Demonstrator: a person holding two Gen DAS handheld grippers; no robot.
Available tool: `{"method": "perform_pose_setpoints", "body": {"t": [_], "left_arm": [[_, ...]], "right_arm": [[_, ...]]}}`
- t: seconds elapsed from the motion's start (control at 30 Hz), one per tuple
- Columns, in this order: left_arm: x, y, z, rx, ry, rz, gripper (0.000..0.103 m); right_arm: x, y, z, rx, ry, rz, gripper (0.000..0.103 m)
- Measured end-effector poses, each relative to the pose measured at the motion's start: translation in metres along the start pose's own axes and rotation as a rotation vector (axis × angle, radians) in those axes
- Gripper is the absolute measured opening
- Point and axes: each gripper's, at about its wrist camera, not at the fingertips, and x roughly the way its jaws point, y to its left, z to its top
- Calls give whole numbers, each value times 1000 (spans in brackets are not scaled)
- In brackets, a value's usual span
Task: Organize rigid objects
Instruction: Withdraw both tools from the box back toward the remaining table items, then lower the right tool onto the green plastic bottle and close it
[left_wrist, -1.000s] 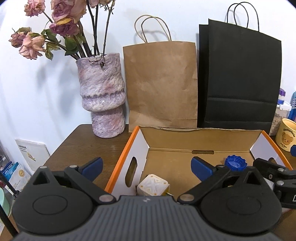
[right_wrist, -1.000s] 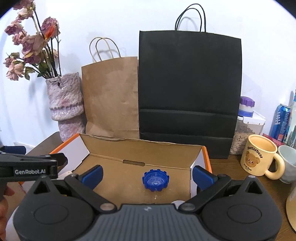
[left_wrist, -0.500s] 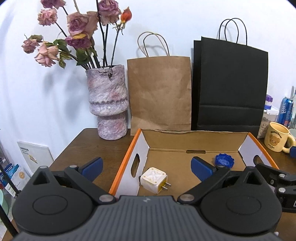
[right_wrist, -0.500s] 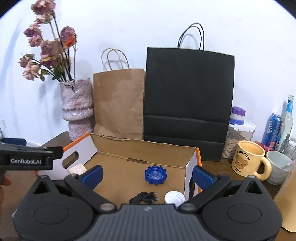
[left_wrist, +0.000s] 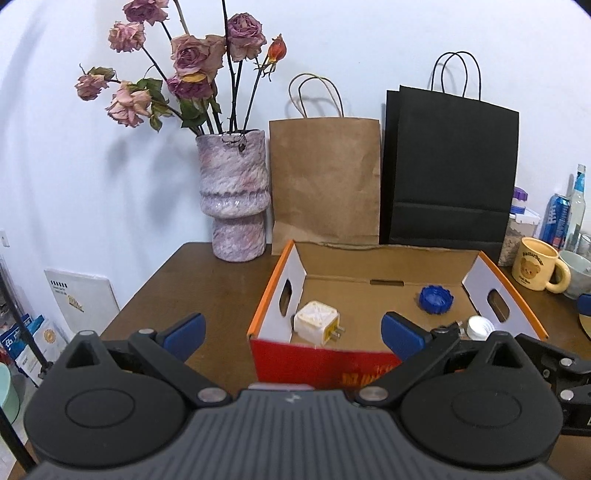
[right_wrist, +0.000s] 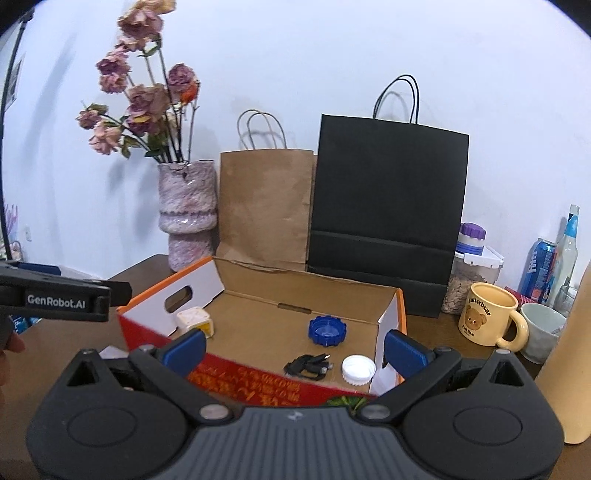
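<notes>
Both tongs sit wide open with nothing in them, left tongs (left_wrist: 291, 328) and right tongs (right_wrist: 293, 349) hanging just in front of the cardboard box (right_wrist: 391, 317) on the tabletop (left_wrist: 207, 288). Inside: white charger (left_wrist: 317, 322), black cable (right_wrist: 307, 364), white cap (right_wrist: 357, 369), blue cap (right_wrist: 327, 330) further back. Vase (left_wrist: 233, 199) and paper bags (left_wrist: 325, 184) stand behind.

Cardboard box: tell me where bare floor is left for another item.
Free: the box floor's middle, between the charger and the blue cap, back to the rear wall. Crowded: the front right corner, where the black cable and white cap lie.
</notes>
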Motion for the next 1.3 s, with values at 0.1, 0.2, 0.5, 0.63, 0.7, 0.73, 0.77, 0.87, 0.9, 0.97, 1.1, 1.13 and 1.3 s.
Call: {"method": "perform_pose_setpoints", "body": {"t": [0.1,0.2,0.5,0.63,0.7,0.73,0.77,0.87,0.9,0.97,1.1,1.13,1.3], "left_arm": [[-13,2,-5,2,-1,0,103],[-27,6,-12,3,-5,-5,103],[-53,15,-39,5,22,-16,103],[-59,16,-54,14,37,-22,103],[-60,17,-60,18,44,-27,103],[-61,17,-64,18,48,-32,103],[-62,17,-66,20,50,-35,103],[-66,17,-75,24,51,-46,103],[-67,17,-77,26,51,-47,103],[-69,18,-82,29,54,-48,103],[-68,19,-93,36,70,-58,103],[-67,19,-96,37,76,-62,103],[-66,19,-110,43,88,-85,103]], "right_arm": [[-11,5,-5,-10,2,2,103],[-23,9,-12,-16,4,1,103],[-57,14,-38,-35,16,1,103],[-66,15,-51,-34,37,-2,103],[-69,15,-57,-33,49,-5,103],[-70,14,-61,-31,55,-5,103],[-71,14,-64,-30,61,-5,103],[-73,15,-74,-30,81,-7,103],[-73,16,-76,-30,88,-7,103],[-73,17,-82,-31,102,-7,103],[-73,20,-90,-38,125,-8,103],[-72,21,-92,-39,130,-7,103],[-72,25,-98,-49,141,-5,103]]}}
